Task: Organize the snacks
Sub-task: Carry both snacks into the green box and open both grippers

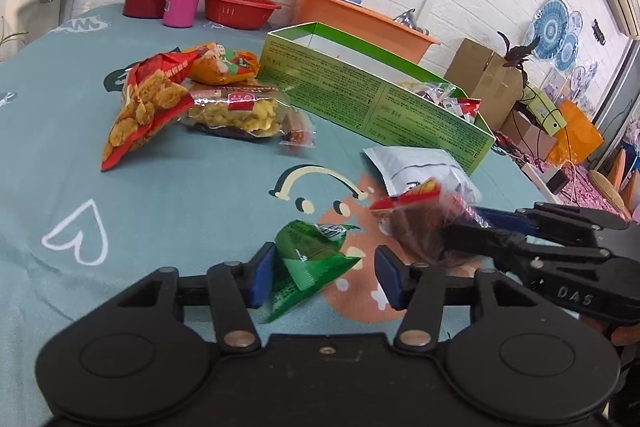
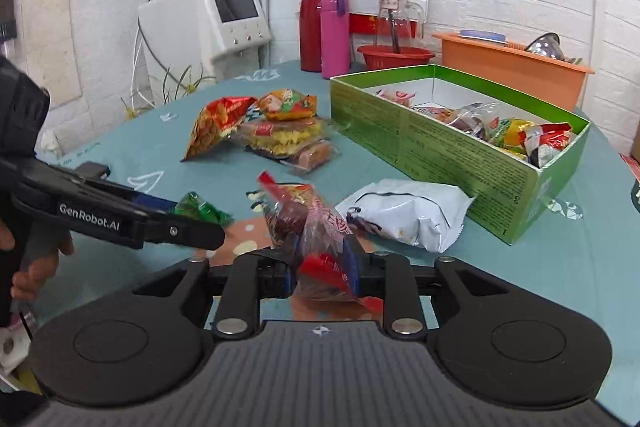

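While the right gripper was clamped on a crinkly clear-and-red snack packet with dark brown pieces showing through the film, the left gripper stood with its blue pads spread wide on either side of a small green foil packet lying on the tablecloth. That green packet was creased, glossy and roughly triangular, printed with fine pale text; neither pad visibly pressed it. The held packet was blurred in the left wrist view, raised just above the cloth near a puffy white pouch with a serrated edge. Behind the pouch sat a long green cardboard box, open-topped, white inside, already holding several shiny wrapped snacks at its near end. Farther back lay a loose heap: a red bag picturing fried nuggets, an orange bag, and a clear pack of yellow crisps. The cloth was soft teal fabric with white heart outlines and a cartoon face.
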A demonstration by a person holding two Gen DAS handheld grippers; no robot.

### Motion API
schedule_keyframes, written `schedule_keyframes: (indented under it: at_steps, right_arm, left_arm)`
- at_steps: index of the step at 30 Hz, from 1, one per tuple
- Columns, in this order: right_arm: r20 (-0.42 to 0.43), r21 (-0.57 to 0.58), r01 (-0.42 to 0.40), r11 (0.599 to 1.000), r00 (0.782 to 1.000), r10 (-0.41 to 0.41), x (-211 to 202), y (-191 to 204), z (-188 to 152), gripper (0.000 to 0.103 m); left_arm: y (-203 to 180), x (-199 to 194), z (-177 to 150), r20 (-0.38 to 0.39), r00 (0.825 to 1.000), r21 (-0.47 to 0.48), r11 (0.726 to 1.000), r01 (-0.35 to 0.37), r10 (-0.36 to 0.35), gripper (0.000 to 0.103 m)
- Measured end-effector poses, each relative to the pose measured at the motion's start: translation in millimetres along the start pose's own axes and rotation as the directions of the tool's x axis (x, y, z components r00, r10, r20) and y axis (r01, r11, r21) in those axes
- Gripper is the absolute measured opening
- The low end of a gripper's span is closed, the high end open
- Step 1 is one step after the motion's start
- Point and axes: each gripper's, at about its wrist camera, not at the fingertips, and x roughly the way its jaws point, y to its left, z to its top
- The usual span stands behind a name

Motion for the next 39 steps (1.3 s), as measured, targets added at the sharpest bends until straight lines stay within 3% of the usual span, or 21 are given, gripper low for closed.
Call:
schedule_keyframes:
  at_steps: [3, 5, 10, 15, 16, 17, 26, 32, 39]
  right_arm:
    - [0.001, -0.010, 0.006, 1.000, 1.000, -0.006, 5.5, 2.5, -0.6, 0.064]
    - [-0.007, -0.020, 0.017, 1.000, 1.000, -0.017, 8.1, 2.6, -0.7, 0.086]
    - [-0.010, -0.043, 0.024, 0.999, 1.000, -0.024, 17.8, 4.8, -0.8, 0.087]
    - [-0.006, -0.093, 0.049, 0.994, 0.999, -0.050, 24.4, 12.9, -3.0, 0.063]
    - [0.008, -0.093, 0.049, 0.994, 0.999, -0.048, 21.5, 13.6, -1.0, 0.045]
    - [0.025, -0.090, 0.053, 0.995, 0.998, -0.051, 17.5, 13.3, 2.1, 0.041]
    - [0.179, -0.015, 0.028, 0.999, 0.984, -0.025, -22.2, -6.2, 42.1, 0.039]
    - [0.271, -0.005, 0.136, 0.991, 0.954, -0.129, -30.5, -30.4, 72.7, 0.040]
    - [0.296, 0.037, 0.272, 0.962, 0.916, -0.271, -11.4, -69.9, 92.4, 0.040]
  left_arm:
    - [-0.6, 1.0, 1.1, 0.002, 1.000, -0.007, 1.000, -0.006, 0.006, 0.068]
    - [-2.6, 1.9, 0.9, 0.005, 1.000, 0.003, 1.000, -0.009, 0.009, 0.070]
    - [-6.9, 4.4, -1.3, 0.019, 0.999, 0.039, 0.999, -0.035, 0.034, 0.068]
    - [-2.5, 5.0, 1.0, 0.025, 1.000, 0.002, 1.000, -0.013, 0.013, 0.066]
    - [-0.9, 3.7, 2.8, 0.028, 1.000, -0.022, 1.000, 0.004, -0.003, 0.066]
    - [-0.4, 1.3, 5.6, 0.035, 0.999, -0.039, 0.999, 0.028, -0.027, 0.066]
    - [-33.6, -18.8, 66.4, 0.179, 0.972, 0.036, 0.988, 0.149, -0.153, 0.066]
    - [-50.3, 4.7, 118.4, 0.218, 0.956, 0.041, 0.981, 0.190, -0.195, 0.066]
    - [-50.9, 59.9, 162.5, 0.221, 0.960, 0.023, 0.985, 0.170, -0.171, 0.067]
